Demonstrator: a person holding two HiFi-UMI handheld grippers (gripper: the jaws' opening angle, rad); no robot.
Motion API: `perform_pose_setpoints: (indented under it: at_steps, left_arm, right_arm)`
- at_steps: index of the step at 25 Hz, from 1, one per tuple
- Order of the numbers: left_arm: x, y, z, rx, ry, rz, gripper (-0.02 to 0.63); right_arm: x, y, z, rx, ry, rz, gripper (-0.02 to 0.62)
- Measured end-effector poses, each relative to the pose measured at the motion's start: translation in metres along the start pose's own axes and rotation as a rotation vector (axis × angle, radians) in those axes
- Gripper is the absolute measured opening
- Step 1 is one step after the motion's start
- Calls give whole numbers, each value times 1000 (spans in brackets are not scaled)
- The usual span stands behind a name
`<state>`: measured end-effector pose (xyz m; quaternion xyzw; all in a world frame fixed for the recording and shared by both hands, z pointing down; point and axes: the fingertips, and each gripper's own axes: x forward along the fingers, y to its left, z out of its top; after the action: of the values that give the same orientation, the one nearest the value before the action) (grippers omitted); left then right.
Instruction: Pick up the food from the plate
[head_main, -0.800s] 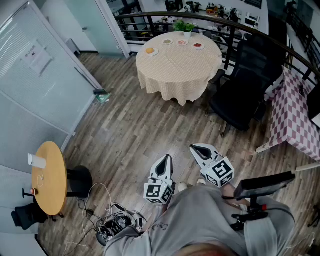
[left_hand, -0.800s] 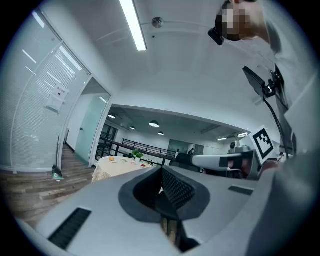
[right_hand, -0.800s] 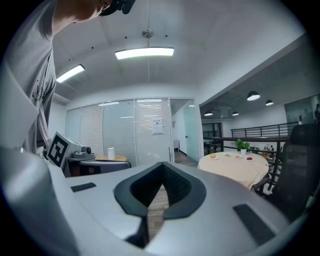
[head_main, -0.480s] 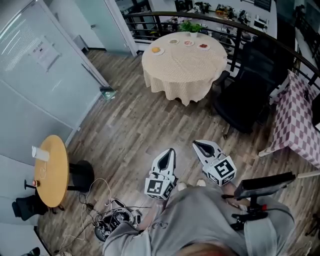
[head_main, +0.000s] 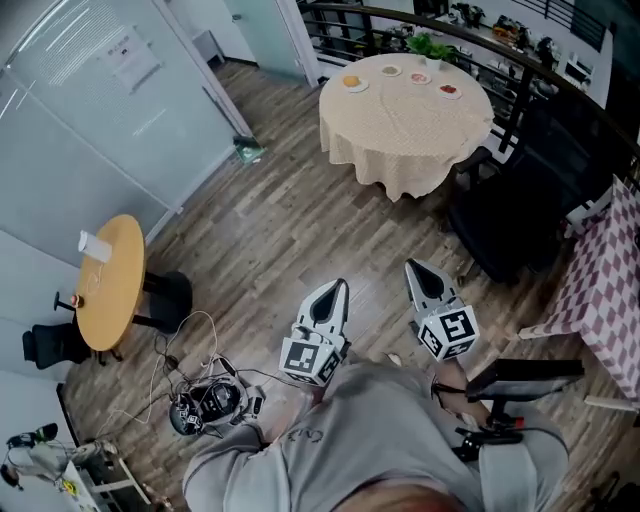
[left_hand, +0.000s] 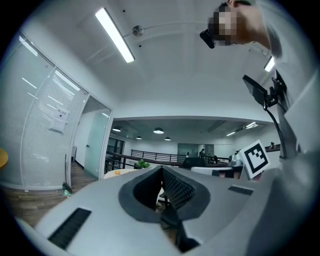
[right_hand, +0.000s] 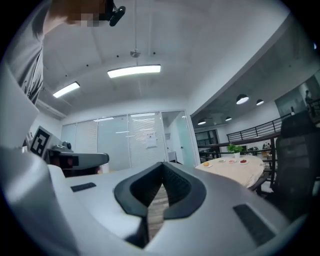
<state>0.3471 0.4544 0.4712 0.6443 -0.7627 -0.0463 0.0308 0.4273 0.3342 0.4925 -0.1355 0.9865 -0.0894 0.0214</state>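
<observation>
1. Tools. The left tool (head_main: 338, 288) and the right tool (head_main: 413, 266) are held level in front of the person's torso, side by side and a little apart. In the left gripper view, the left tool (left_hand: 161, 169) has its jaws pressed together with nothing between them. In the right gripper view, the right tool (right_hand: 161, 164) also has its tips meeting. Only floorboards show through the gap behind them, so both tools are empty.

2. Intervening floor. Bare wooden floor (head_main: 270, 240) separates the tools from the task area. A black chair (head_main: 505, 215) stands to the right of the direct path.

3. Target. The food (head_main: 351, 81) lies on 4 small plates (head_main: 420, 77) near the far rim of the round surface (head_main: 405, 125) with the beige cloth. The surface is well apart from both tools, ahead and slightly right. The row of plates runs left to right along that far rim, beside a potted plant (head_main: 432, 45). Judged from the head view, the right tool is the nearer. The coming move is therefore an approach across the floor, not a grasp.

4. Limits of view. The food (right_hand: 206, 163) is too small to identify: 1 orange item, the others reddish or pale. The person's torso hides the hands.
</observation>
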Motion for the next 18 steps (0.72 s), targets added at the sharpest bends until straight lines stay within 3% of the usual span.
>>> perform_pose_setpoints:
  at_steps: [4, 10, 18]
  left_arm:
    - [-5, -2, 2, 23, 28, 34, 9]
    - [0, 8, 10, 37, 26, 71, 9]
    - [40, 13, 16, 35, -7, 17, 9]
  right_arm:
    - [7, -25, -6, 52, 31, -23, 6]
    - [9, -20, -4, 61, 47, 27, 6]
    - [3, -31, -4, 58, 54, -6, 6]
